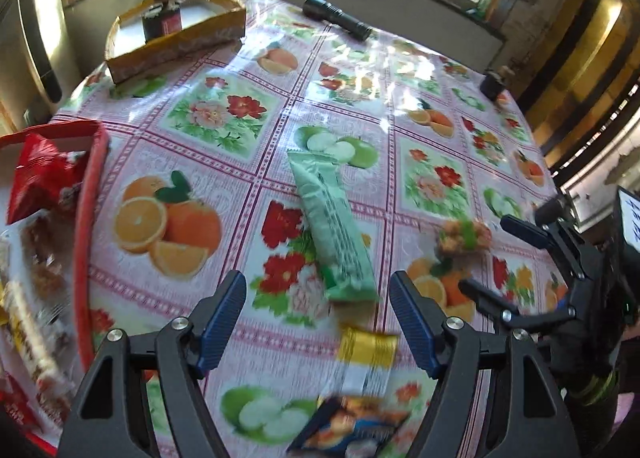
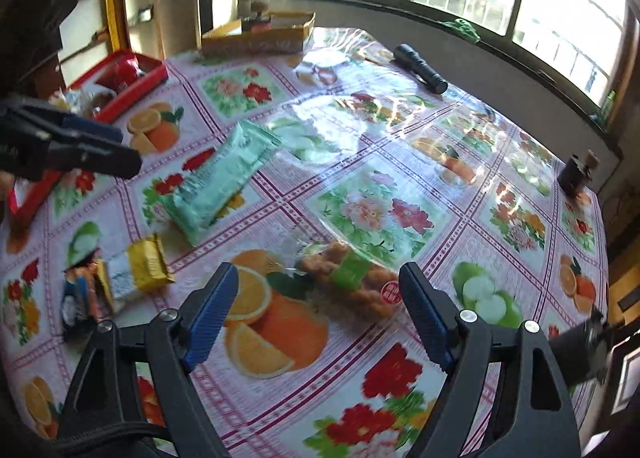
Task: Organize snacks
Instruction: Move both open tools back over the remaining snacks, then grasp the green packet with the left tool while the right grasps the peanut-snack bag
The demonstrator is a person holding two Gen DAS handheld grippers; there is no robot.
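Both jaws open, empty: left gripper [image 1: 318, 322] lined up over green packet [image 1: 334, 226], right gripper [image 2: 320, 314] over clear twist-snack bag [image 2: 352, 278], for the red tray [image 1: 86, 218].

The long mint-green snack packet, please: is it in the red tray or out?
Out: the long mint-green snack packet lies on the tablecloth, apart from the red tray.

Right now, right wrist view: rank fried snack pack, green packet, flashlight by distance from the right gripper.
From the right gripper:
1. Fried snack pack, just ahead of its open jaws.
2. Green packet, mid-table, left.
3. Flashlight, far side, near the window.
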